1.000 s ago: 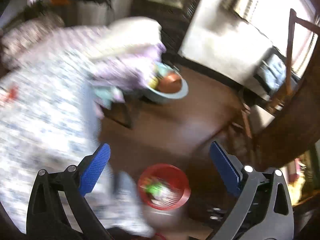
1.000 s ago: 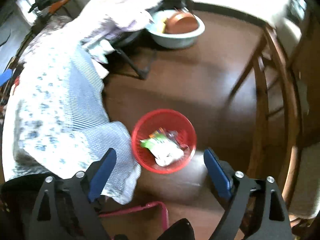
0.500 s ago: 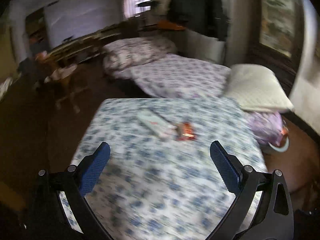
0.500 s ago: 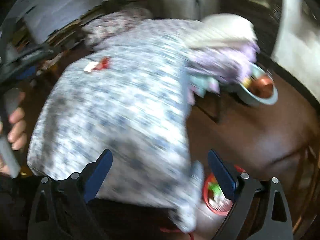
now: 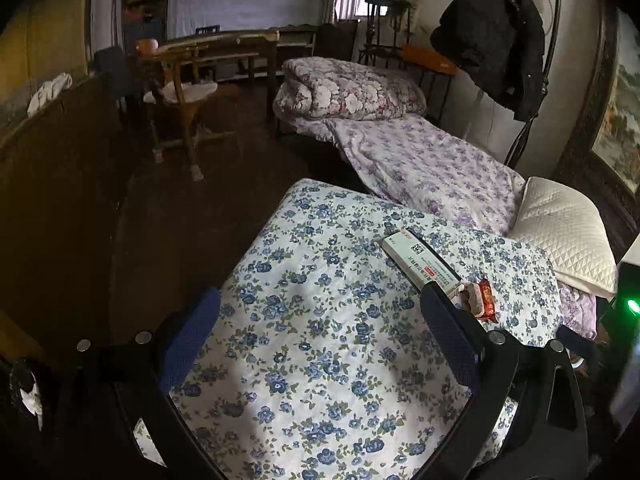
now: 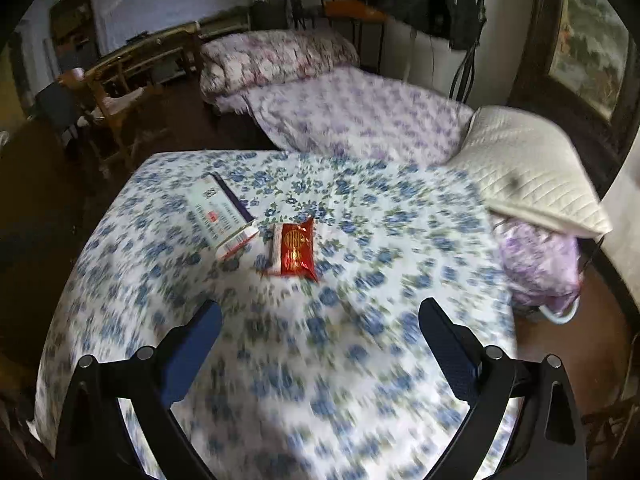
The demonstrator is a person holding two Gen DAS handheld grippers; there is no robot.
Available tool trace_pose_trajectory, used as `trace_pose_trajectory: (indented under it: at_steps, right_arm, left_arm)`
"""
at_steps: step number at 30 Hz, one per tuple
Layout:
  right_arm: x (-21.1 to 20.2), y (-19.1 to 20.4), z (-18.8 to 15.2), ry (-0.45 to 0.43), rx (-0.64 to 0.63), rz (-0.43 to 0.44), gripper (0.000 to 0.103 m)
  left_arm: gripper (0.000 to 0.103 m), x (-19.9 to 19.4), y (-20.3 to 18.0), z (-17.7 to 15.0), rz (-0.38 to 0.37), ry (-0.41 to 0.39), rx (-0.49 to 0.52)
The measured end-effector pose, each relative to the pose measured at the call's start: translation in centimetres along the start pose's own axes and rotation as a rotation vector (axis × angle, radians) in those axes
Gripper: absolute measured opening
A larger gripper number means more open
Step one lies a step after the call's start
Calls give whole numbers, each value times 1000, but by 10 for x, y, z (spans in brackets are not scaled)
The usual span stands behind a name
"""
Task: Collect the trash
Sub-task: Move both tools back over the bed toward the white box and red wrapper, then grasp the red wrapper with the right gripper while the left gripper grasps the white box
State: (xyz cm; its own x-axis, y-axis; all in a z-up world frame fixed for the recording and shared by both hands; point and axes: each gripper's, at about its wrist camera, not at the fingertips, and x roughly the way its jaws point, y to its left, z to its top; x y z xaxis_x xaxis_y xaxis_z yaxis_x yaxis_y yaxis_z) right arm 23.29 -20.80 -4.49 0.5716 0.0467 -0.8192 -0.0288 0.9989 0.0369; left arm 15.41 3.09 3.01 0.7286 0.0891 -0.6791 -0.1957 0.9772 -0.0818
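Note:
A long white carton (image 6: 224,212) and a red snack wrapper (image 6: 294,250) lie side by side on the blue-flowered bedspread (image 6: 360,216). The carton (image 5: 420,260) and the wrapper (image 5: 482,298) also show in the left wrist view, just beyond the right fingertip. My right gripper (image 6: 320,324) is open and empty, hovering over the bedspread a short way in front of the wrapper. My left gripper (image 5: 320,312) is open and empty over the bedspread (image 5: 320,320), with the carton to its right. The red trash basket is out of view.
A white quilted pillow (image 6: 524,168) lies at the bed's right end, with a purple bundle (image 6: 540,264) below it. A purple-flowered bed (image 5: 420,164) and rolled quilt (image 5: 348,88) lie beyond. A wooden chair (image 5: 180,100) stands on the dark floor at left.
Both grippers swung away from the red basket on the floor and up over the bed. The carton and wrapper have come into view ahead. Both stayed open.

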Motion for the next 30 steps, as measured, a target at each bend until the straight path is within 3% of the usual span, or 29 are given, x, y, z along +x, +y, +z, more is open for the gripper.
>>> trace_pose_trajectory:
  at_steps: [7,9,11,15,19,24,28,30]
  right_arm:
    - [40,8,14,22,-17,-33,92]
    - [48,10,18,33,-18,-36,82]
    - [62,11,23,70,-11,-28,58]
    - [68,13,27,88,-9,-18,30]
    - [33,-2,12,97,81,43,29]
    - [-42,-17,-46,58,138,110,30]
    - [-44,-13,-75,60,124,144,30]
    - [-37,-11,-78,77,92,158,30]
  left_arm:
    - [96,10,3,5,-29,19,-38]
    - [96,10,1,5,-41,22,-43]
    - [96,10,-1,4,-40,22,-36]
    - [96,17,-7,4,-23,24,-5]
    - [96,36,-12,2,2,62,23]
    - [96,61,-33,9,-40,123,45]
    - [96,86,-66,24,-42,148,65]
    - [96,109,-82,28,-50,201,54]
